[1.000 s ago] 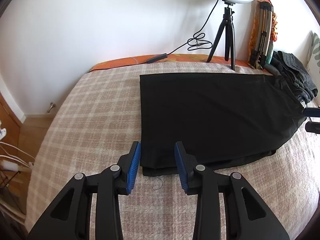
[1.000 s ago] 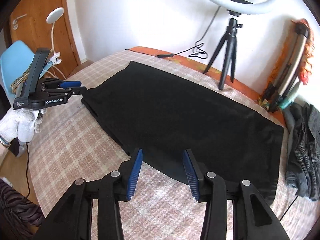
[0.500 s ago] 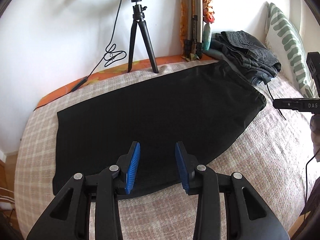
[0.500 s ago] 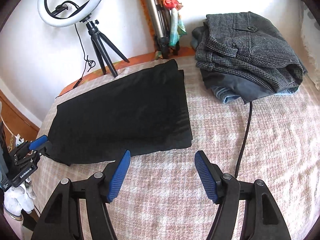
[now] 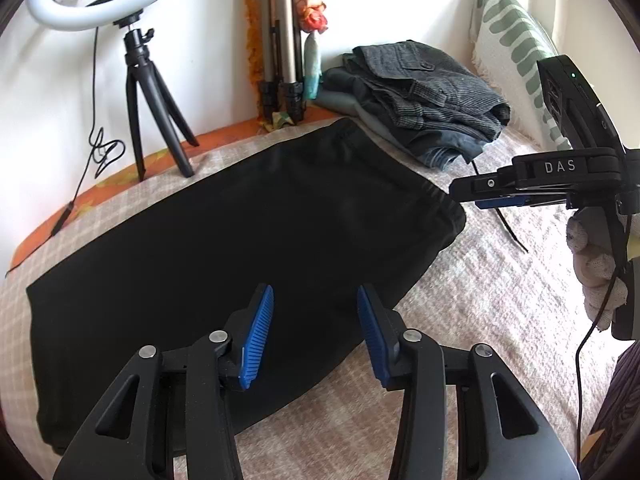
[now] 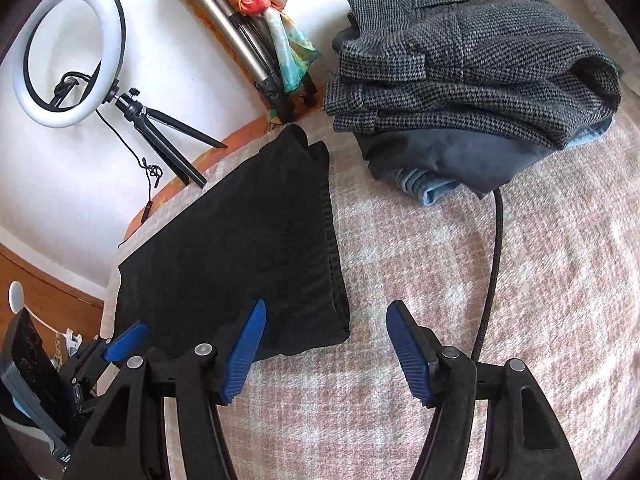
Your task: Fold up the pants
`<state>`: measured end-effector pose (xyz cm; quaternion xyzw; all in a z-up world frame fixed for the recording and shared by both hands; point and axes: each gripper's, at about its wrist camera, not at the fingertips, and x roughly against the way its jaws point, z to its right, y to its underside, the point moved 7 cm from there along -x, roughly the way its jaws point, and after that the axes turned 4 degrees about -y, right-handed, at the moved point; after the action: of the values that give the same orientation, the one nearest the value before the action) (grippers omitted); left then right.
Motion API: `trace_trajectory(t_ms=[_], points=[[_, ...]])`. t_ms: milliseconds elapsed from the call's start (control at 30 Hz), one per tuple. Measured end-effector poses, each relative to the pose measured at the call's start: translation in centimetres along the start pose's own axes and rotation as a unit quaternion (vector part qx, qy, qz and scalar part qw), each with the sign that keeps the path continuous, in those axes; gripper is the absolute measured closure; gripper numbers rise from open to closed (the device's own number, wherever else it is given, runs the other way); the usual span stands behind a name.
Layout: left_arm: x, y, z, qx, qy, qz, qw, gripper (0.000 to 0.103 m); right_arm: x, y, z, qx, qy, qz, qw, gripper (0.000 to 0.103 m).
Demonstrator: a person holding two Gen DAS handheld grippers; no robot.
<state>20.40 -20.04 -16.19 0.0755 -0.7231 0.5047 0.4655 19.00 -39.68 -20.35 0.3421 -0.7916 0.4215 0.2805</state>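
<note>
Black pants [image 5: 224, 248] lie flat, folded lengthwise, on the plaid bedspread [image 5: 500, 300]; they also show in the right wrist view [image 6: 248, 240]. My left gripper [image 5: 316, 328] is open and empty, hovering over the pants' near edge at the middle. My right gripper [image 6: 324, 344] is open and empty, just off the near corner of the pants' waist end; it also shows in the left wrist view [image 5: 476, 196] beside that end. The left gripper shows at the lower left of the right wrist view [image 6: 120, 340].
A pile of folded grey and blue clothes [image 6: 472, 64] sits past the waist end, with a black cable [image 6: 492, 264] running from it. A ring light on a tripod [image 5: 148, 92], a folded tripod [image 5: 280, 40] and a patterned pillow [image 5: 516, 44] stand along the wall.
Both grippers have swung right along the pants, from the leg end toward the waist end. The right gripper's jaws have opened wider. The pants have not moved.
</note>
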Motion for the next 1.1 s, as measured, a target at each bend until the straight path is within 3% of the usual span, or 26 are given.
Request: trace_trajectory(t_ms=[133, 233, 367, 533, 633, 667, 700, 767, 867, 967, 1100], points=[[-0.9, -2.0, 4.6, -0.039, 0.034, 0.008, 0.9986, 0.043, 2.7, -1.8, 0.9, 0.005, -0.001, 0.029, 1.000, 0.036], [-2.6, -3.1, 7.7, -0.077, 0.030, 0.006, 0.9966, 0.037, 3.9, -2.5, 1.9, 0.006, 0.002, 0.039, 0.999, 0.036], [-4.8, -3.7, 10.5, -0.109, 0.033, -0.009, 0.9935, 0.036, 4.7, -2.7, 3.7, -0.002, 0.002, 0.038, 0.999, 0.036], [-7.7, -3.4, 11.7, -0.137, 0.009, -0.028, 0.9901, 0.036, 5.5, -3.3, 5.1, -0.004, -0.003, 0.041, 0.999, 0.036], [-8.5, -3.5, 10.9, -0.111, 0.016, -0.023, 0.9935, 0.036, 5.6, -4.0, 5.0, 0.005, -0.014, 0.042, 0.999, 0.035], [-8.7, -3.7, 10.6, -0.098, 0.021, -0.020, 0.9948, 0.040, 5.5, -4.2, 4.7, 0.013, -0.019, 0.041, 0.999, 0.035], [-8.9, -3.8, 10.3, -0.085, 0.025, -0.018, 0.9959, 0.055, 5.1, -4.4, 4.2, 0.024, -0.024, 0.037, 0.999, 0.035], [-9.0, -4.1, 9.8, -0.062, 0.039, -0.011, 0.9973, 0.063, 4.1, -4.7, 3.1, 0.043, -0.033, 0.027, 0.998, 0.035], [-8.0, -4.7, 9.0, -0.040, 0.055, 0.009, 0.9976, 0.081, 2.2, -5.1, 1.2, 0.067, -0.046, 0.008, 0.997, 0.035], [-6.3, -5.1, 7.8, -0.011, 0.075, 0.030, 0.9967, 0.085, 0.2, -5.5, -0.7, 0.092, -0.056, -0.009, 0.994, 0.035], [-5.1, -5.5, 6.3, 0.018, 0.090, 0.047, 0.9947, 0.086, -2.6, -6.3, -1.0, 0.057, -0.077, -0.027, 0.995, 0.035]])
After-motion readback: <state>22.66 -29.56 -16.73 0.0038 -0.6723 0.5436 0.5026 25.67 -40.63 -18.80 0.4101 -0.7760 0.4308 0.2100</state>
